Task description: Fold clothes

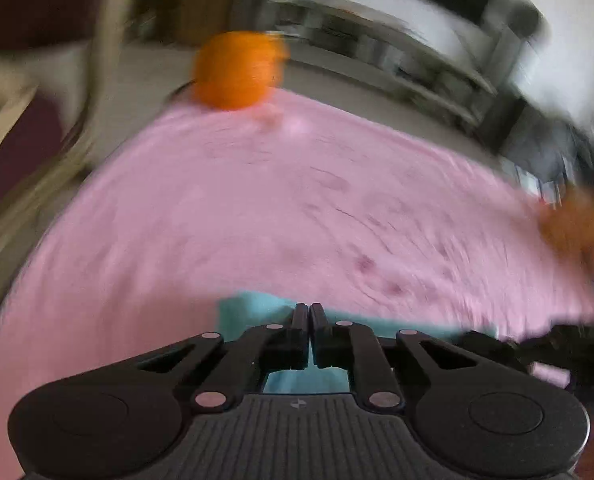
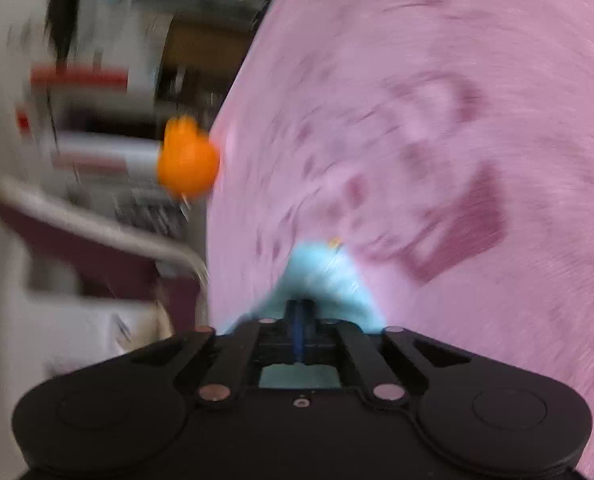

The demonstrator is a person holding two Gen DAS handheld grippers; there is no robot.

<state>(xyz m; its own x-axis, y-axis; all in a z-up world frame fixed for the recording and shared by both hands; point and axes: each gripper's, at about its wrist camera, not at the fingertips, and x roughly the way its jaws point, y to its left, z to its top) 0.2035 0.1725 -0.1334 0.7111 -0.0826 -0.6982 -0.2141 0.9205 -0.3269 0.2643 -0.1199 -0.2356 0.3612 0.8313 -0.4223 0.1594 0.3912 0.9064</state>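
both grippers pinch the light blue cloth: the left gripper nearly pressed together on an edge, the right gripper fully pressed on a bunched corner. it lies just ahead of both, low over the pink sheet. folding looks mid-way; no finished fold shows.

Pink patterned cover spread flat; blurred orange round object sat at its far edge; shelving behind.

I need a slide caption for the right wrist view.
Right tongs shut on light blue garment above pink cloth.
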